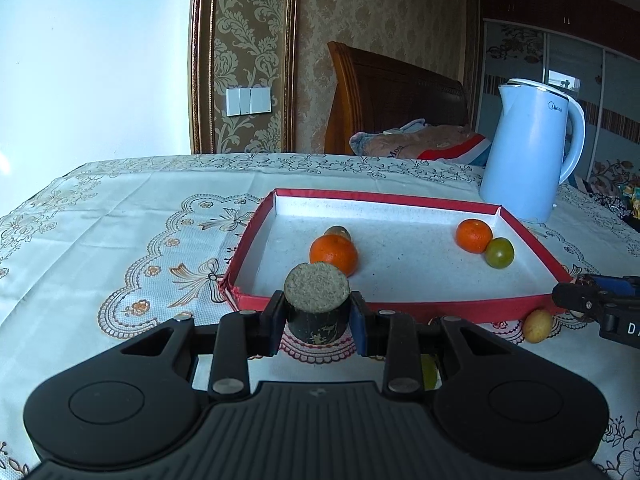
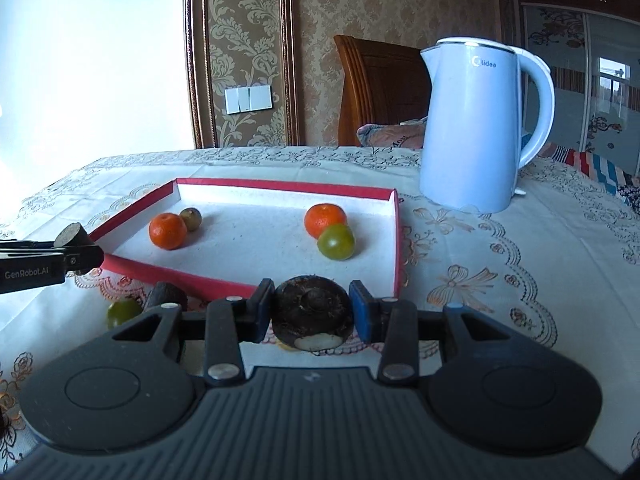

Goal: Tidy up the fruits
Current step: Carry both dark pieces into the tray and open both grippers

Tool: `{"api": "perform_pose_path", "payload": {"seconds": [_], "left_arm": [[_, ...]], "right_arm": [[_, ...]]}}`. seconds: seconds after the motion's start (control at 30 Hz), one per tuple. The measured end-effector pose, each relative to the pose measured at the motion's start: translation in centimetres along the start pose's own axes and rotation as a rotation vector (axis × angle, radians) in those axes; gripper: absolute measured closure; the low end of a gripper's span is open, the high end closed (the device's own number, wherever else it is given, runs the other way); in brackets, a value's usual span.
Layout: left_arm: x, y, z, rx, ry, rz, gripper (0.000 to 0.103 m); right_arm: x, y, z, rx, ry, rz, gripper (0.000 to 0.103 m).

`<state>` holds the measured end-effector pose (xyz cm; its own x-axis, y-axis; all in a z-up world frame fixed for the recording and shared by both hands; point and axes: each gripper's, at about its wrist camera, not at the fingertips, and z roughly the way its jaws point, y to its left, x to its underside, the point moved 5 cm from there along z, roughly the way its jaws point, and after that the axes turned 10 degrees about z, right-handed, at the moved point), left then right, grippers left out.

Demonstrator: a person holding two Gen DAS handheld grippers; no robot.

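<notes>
My left gripper [image 1: 317, 312] is shut on a dark cylindrical piece with a pale cut top [image 1: 316, 286], held just before the near wall of the red tray [image 1: 400, 306]. My right gripper [image 2: 312, 310] is shut on a dark round water chestnut [image 2: 310, 306], in front of the tray's near right corner. Inside the tray [image 2: 280, 186] lie two oranges [image 2: 168, 231] [image 2: 325, 220], a green fruit [image 2: 336, 241] and a small brown fruit [image 2: 191, 218]. On the cloth outside it rest a green fruit [image 2: 124, 310], a dark piece [image 2: 166, 294] and a small yellow fruit [image 1: 538, 325].
A pale blue kettle [image 2: 476, 128] stands on the patterned tablecloth [image 2: 500, 264] behind the tray's right side. A wooden headboard [image 1: 392, 96] and bedding are beyond the table's far edge. The left gripper [image 2: 80, 254] shows at the left edge of the right wrist view.
</notes>
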<state>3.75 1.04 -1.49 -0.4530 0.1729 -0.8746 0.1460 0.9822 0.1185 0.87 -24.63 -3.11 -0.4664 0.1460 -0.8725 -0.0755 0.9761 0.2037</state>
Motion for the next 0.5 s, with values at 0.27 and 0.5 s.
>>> {"api": "perform_pose_path", "payload": {"seconds": [0.27,0.5], "left_arm": [[-2.3,-1.6,2.3,0.044,0.020,-0.004,0.070],[-3.7,-2.6,5.2,0.057,0.055,-0.003,0.070]], "right_arm": [[-2.2,-0.3,3.2,0.045,0.001,0.015,0.065],[-3.3,-0.2,5.7,0.071,0.009,0.024,0.065]]}}
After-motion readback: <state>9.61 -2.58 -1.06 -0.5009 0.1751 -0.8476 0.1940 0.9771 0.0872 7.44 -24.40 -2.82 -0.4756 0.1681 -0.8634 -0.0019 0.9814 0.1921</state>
